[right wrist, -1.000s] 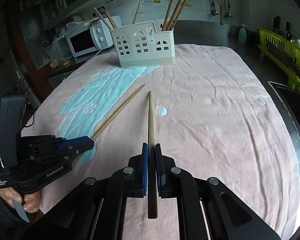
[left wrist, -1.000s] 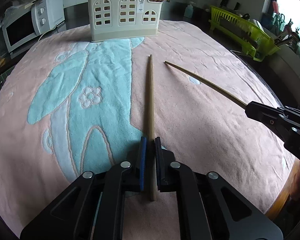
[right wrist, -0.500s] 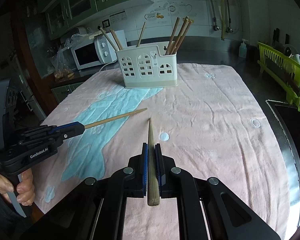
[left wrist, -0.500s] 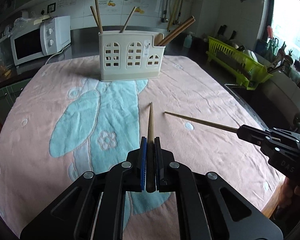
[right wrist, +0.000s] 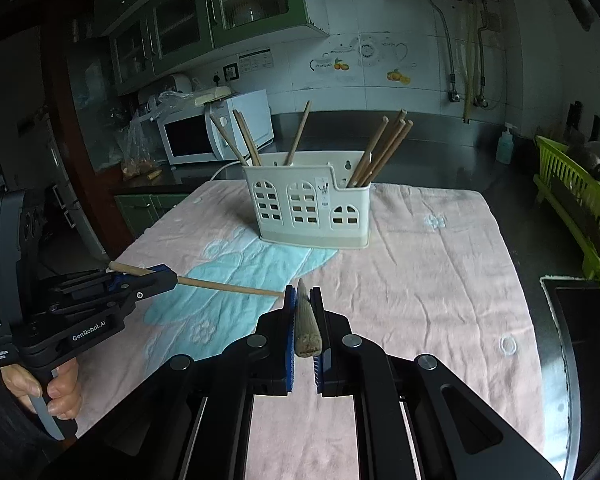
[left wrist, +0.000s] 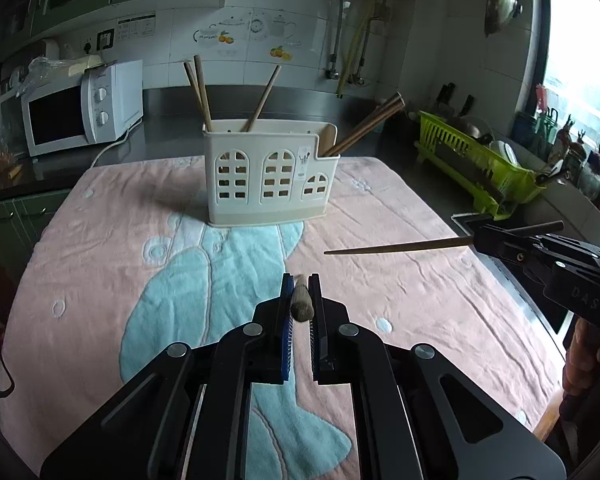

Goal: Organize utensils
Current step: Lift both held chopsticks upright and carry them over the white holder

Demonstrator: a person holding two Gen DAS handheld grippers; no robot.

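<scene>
A pink towel [left wrist: 400,288] with a pale blue figure covers the whole counter under me. At its far end stands the cream utensil holder [left wrist: 266,176], upright, with arched window cut-outs in its front wall. Wooden chopsticks [right wrist: 384,148] lean out of its lower right compartment, and a few more stick up from the taller left part. A white microwave [left wrist: 80,108] sits far left behind the towel, and a green dish rack [left wrist: 476,164] is off to the right.

My left gripper [left wrist: 300,292] is clamped on one chopstick [left wrist: 301,304], held clear above the towel, pointing toward the holder. My right gripper [right wrist: 303,304] is pinched tight on a second chopstick [right wrist: 306,332] the same way. Seen from the left wrist, that second stick juts leftward out of my right fingers, in the air between me and the holder
</scene>
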